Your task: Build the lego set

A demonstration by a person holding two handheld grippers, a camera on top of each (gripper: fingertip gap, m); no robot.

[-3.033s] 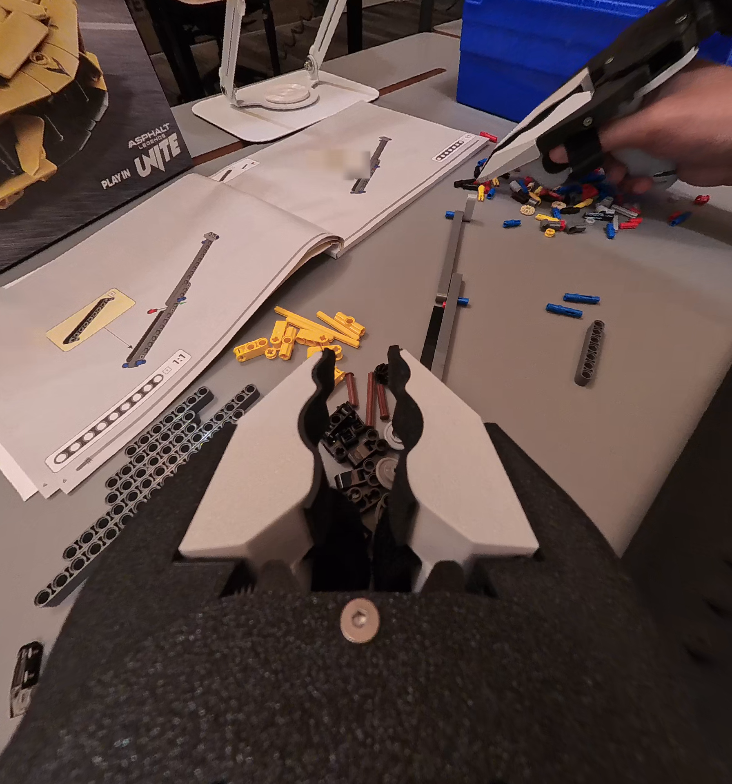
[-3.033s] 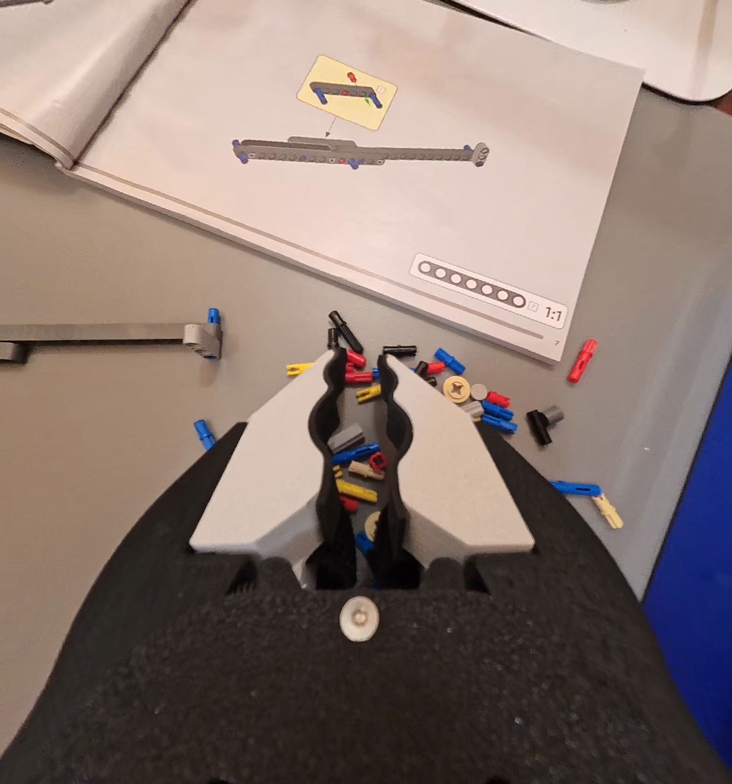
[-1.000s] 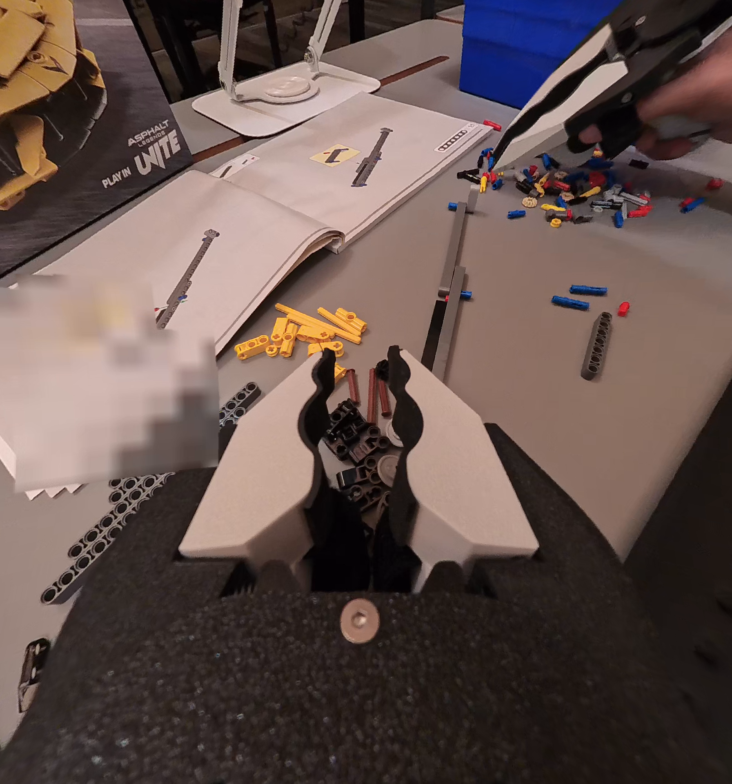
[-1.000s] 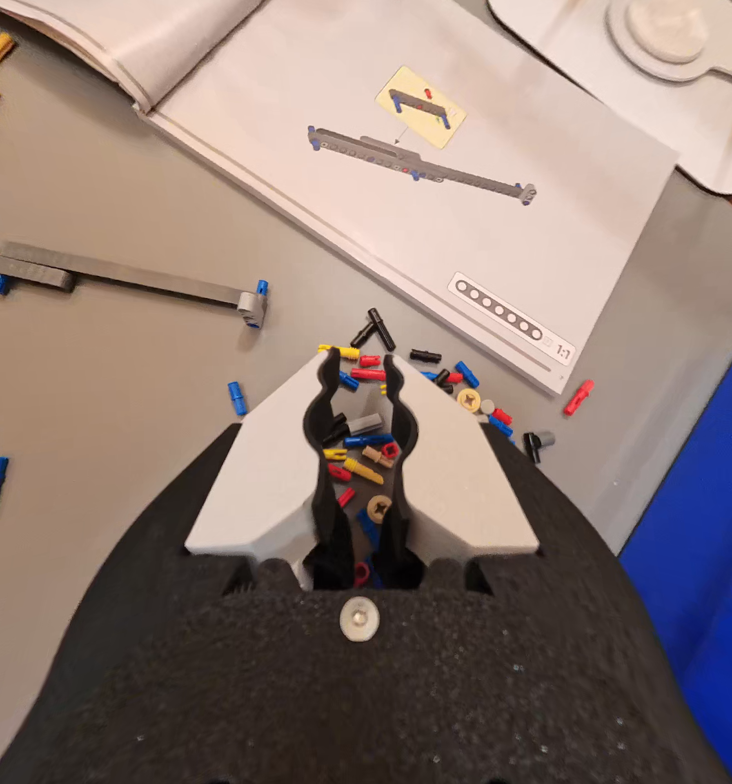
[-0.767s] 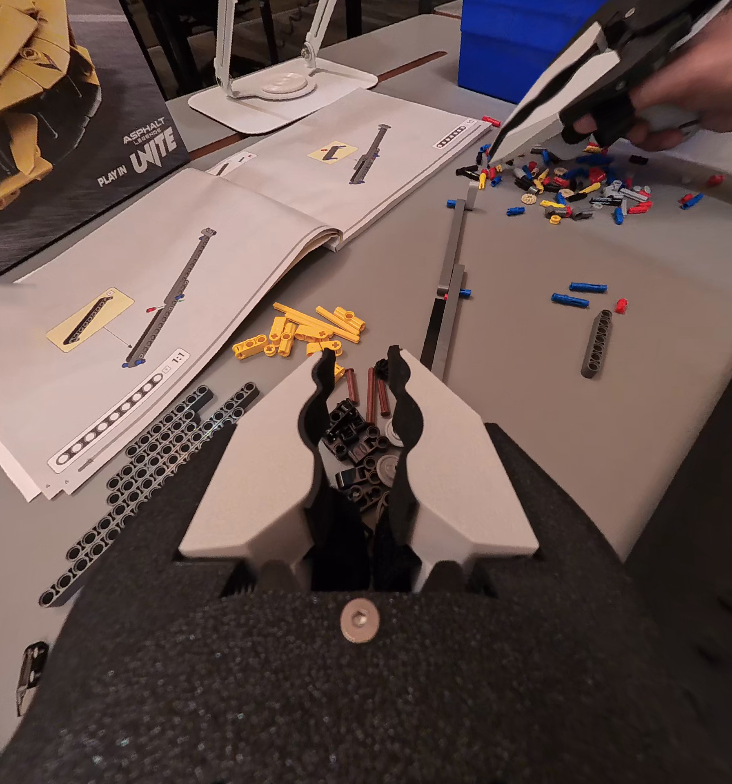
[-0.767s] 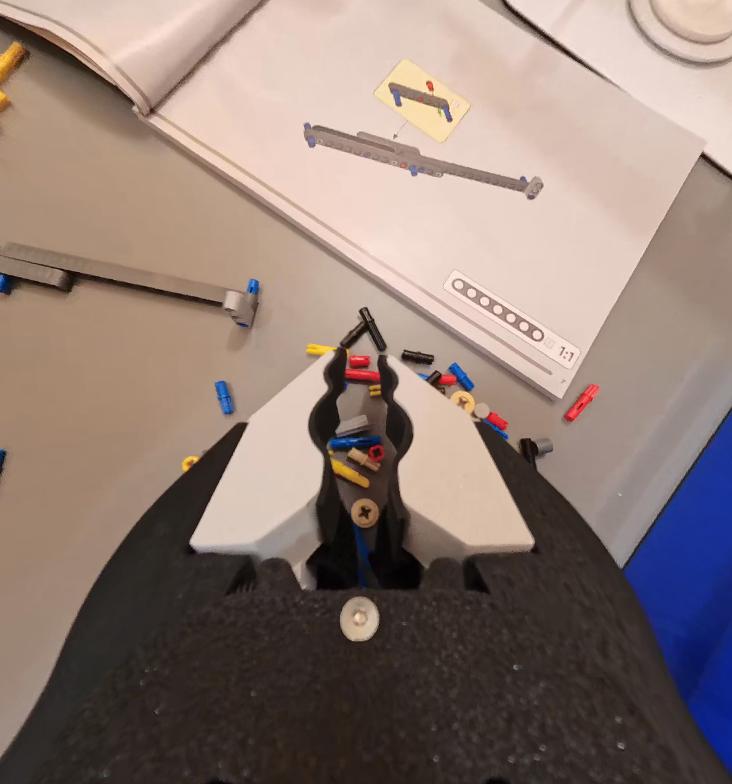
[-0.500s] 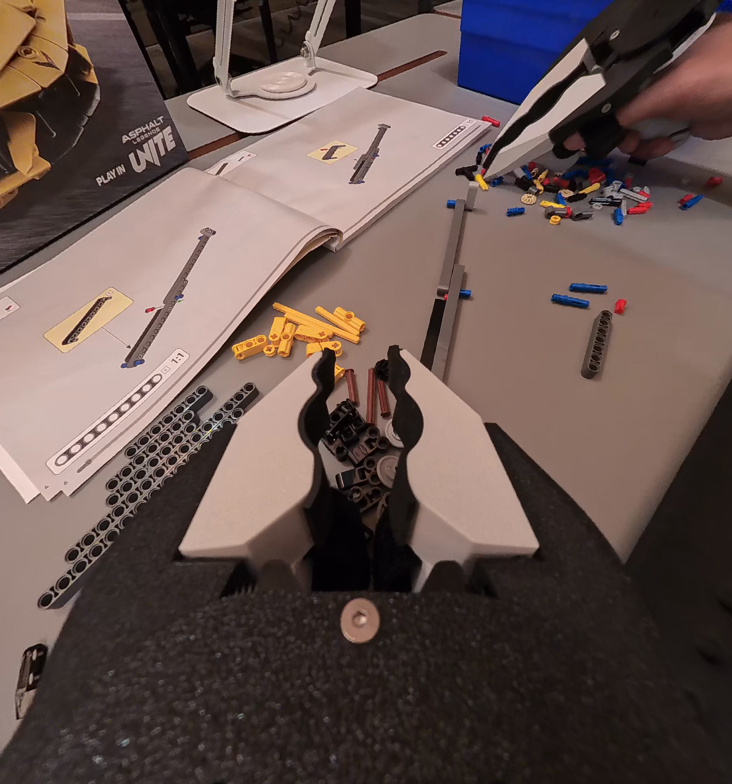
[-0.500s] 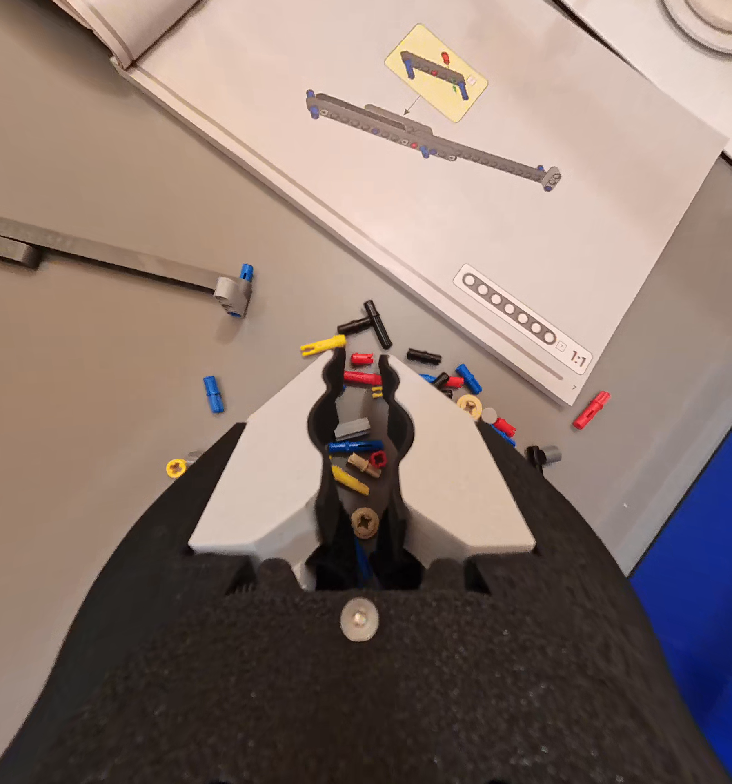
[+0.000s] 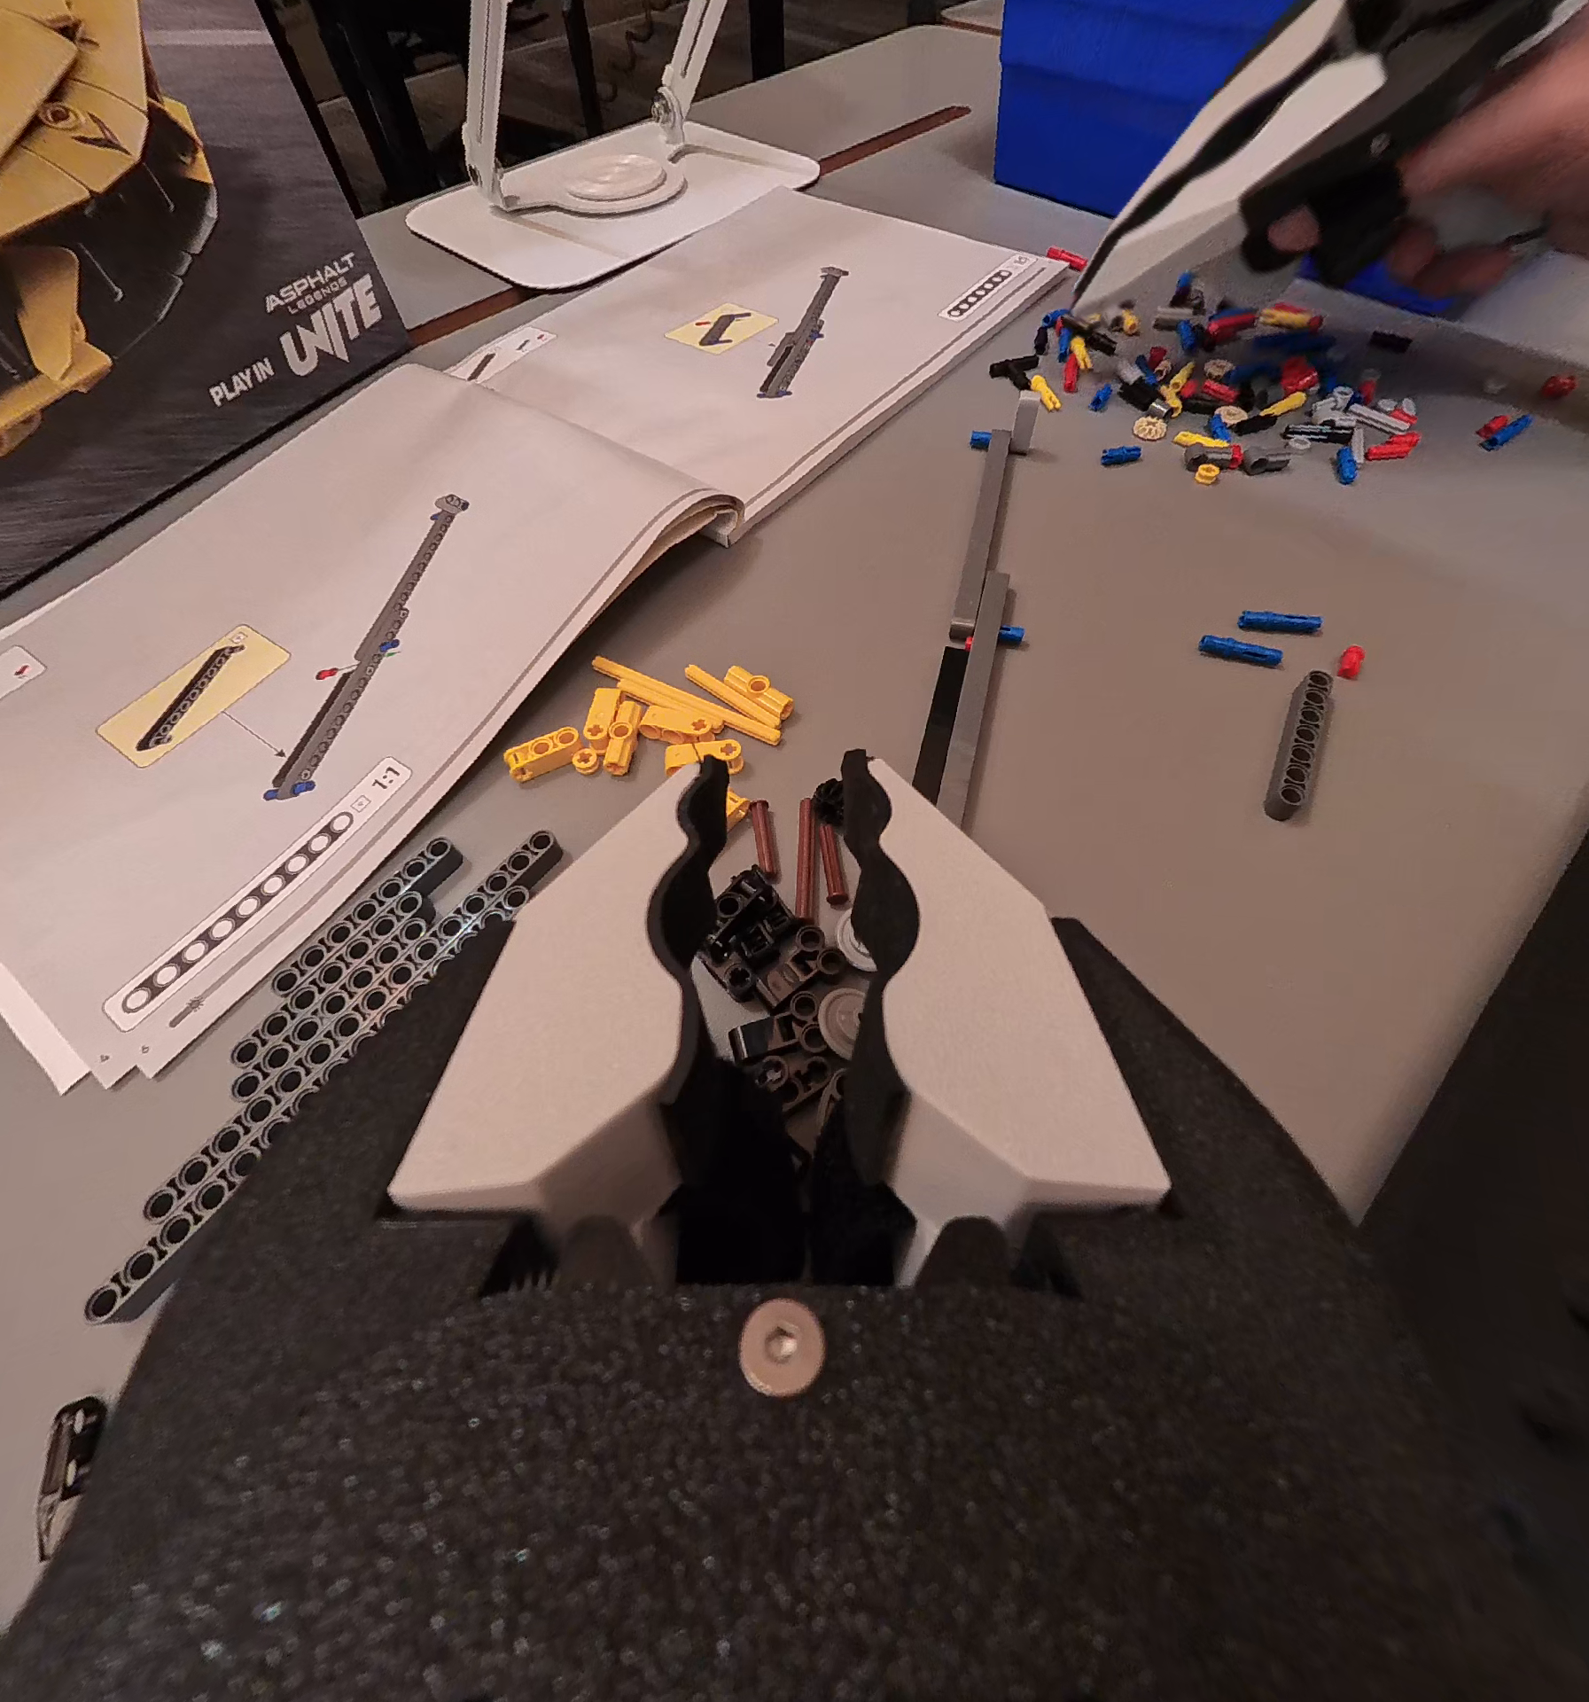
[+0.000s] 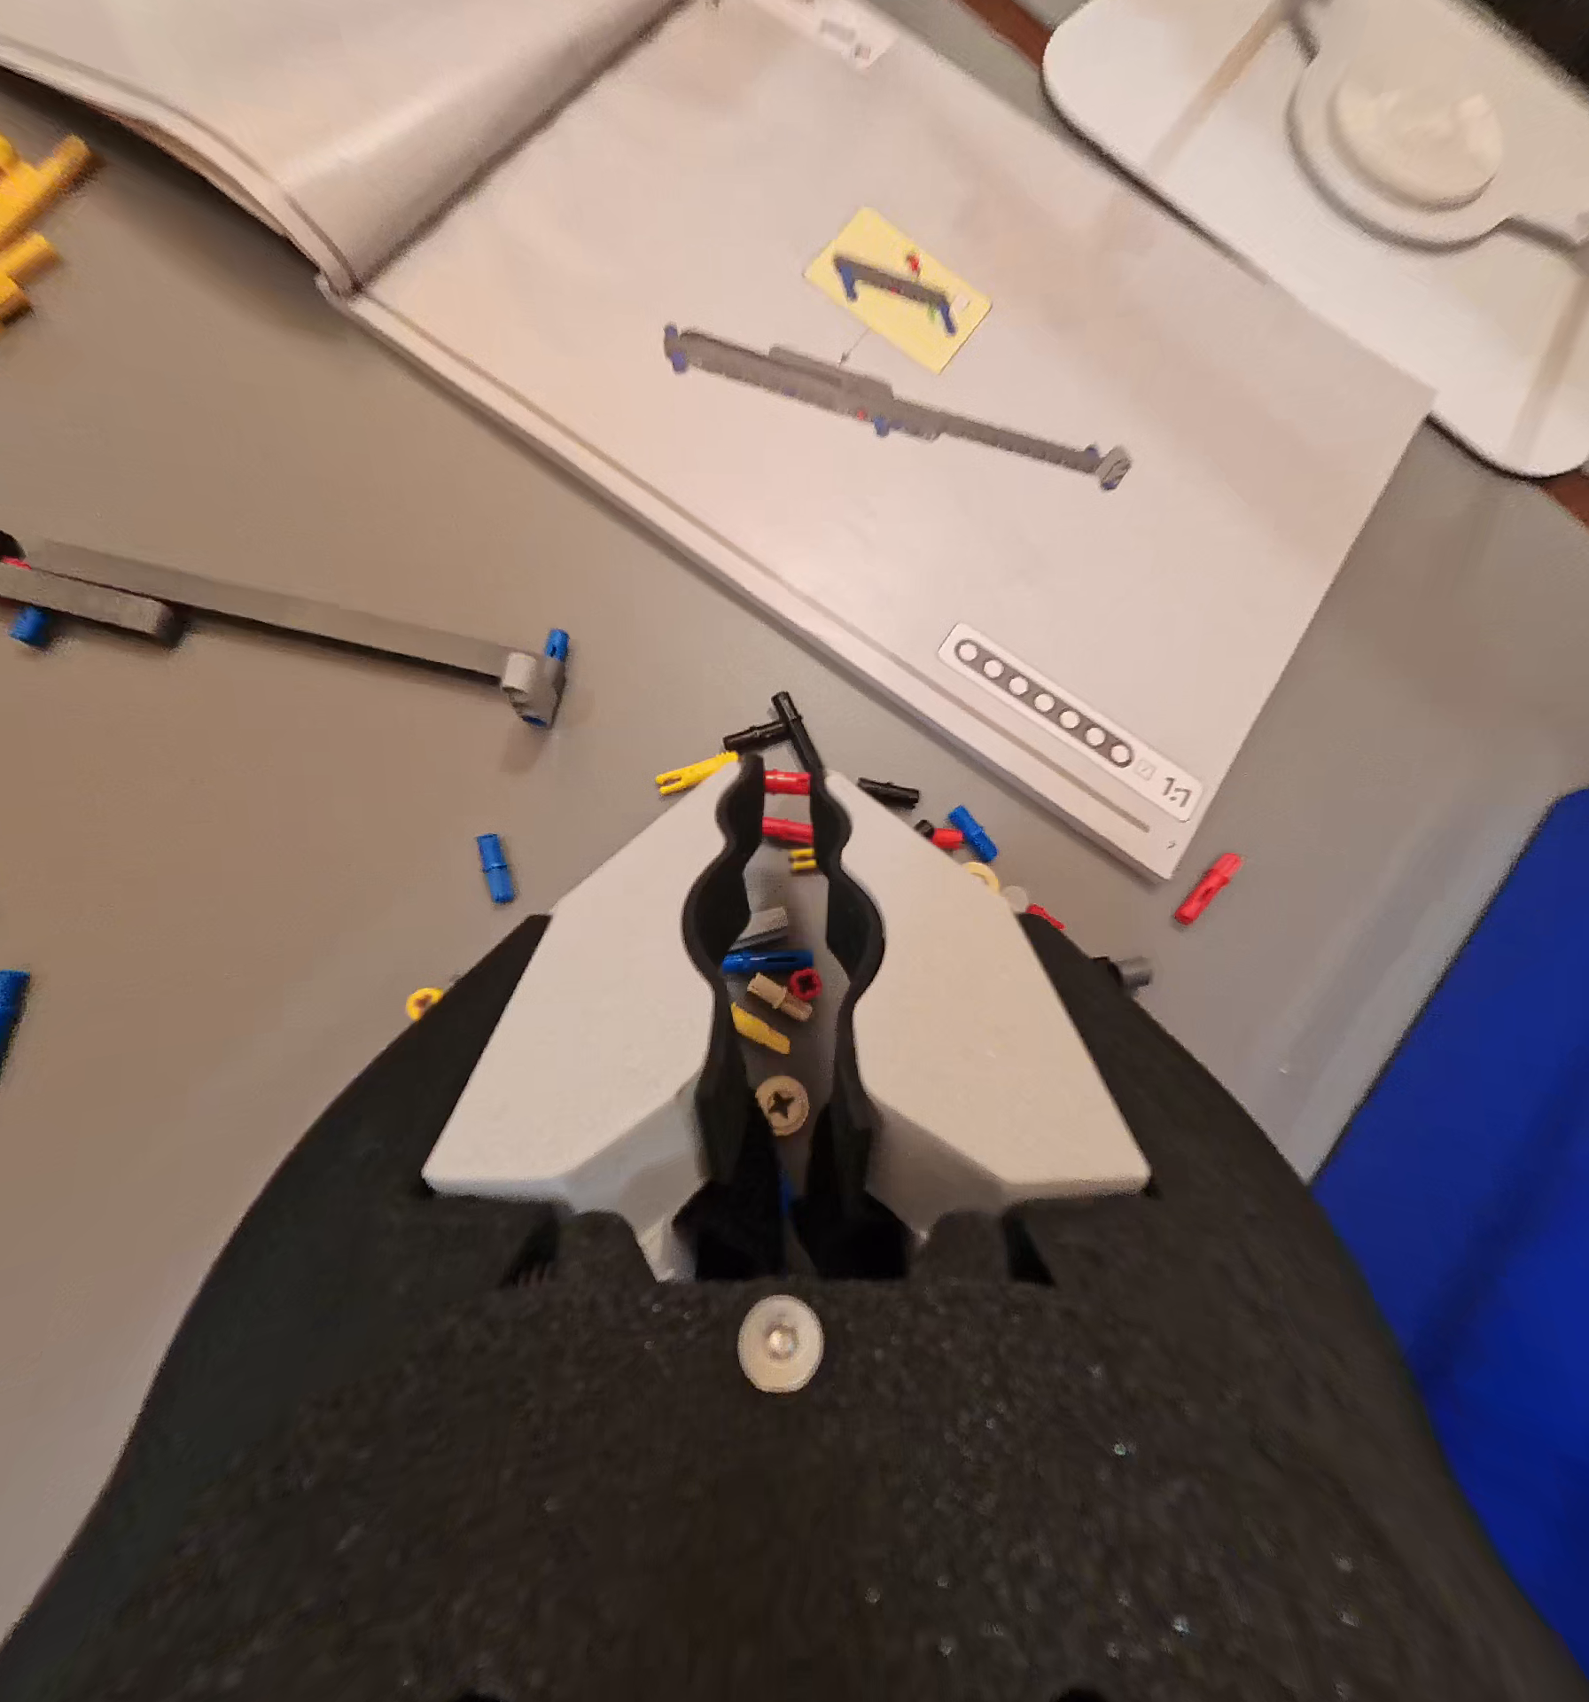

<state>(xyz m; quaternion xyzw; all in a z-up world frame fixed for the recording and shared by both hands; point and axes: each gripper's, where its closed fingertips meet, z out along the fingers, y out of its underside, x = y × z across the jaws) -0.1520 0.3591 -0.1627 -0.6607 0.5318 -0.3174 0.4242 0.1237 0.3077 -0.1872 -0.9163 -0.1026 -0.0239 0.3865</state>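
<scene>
The jaws of the left gripper (image 9: 786, 778) stand apart with a narrow gap and hold nothing; they hang over a small heap of black connectors (image 9: 777, 958) on the grey counter (image 9: 1140, 875). The jaws of the right gripper (image 10: 783, 769) are also a little apart and empty, above the scattered coloured pins (image 10: 786, 976).

I take the open instruction booklet (image 9: 459, 516) as the landmark. The built part of the lego set, a long grey beam assembly (image 9: 979, 599), lies flat on the counter just beside the right edge of the booklet, with blue pins in it. In front of the booklet, near its fold, lies a group of yellow pieces (image 9: 661, 718), and three brown axles (image 9: 804, 852) are just after them. Along the near left corner of the booklet lie several long black beams (image 9: 330, 1013) side by side. A short dark grey beam (image 9: 1299, 741) lies well apart from the booklet, to the right of the assembly, with two blue pins (image 9: 1255, 637) and a small red piece (image 9: 1350, 659) near it.

Behind the booklet stands a white lamp base (image 9: 615, 198), and at the left the set's box (image 9: 127, 230). A blue bin (image 9: 1113, 87) is at the far right of the booklet. A hand (image 9: 1527, 184) holds the right gripper over the pins, blurred.
</scene>
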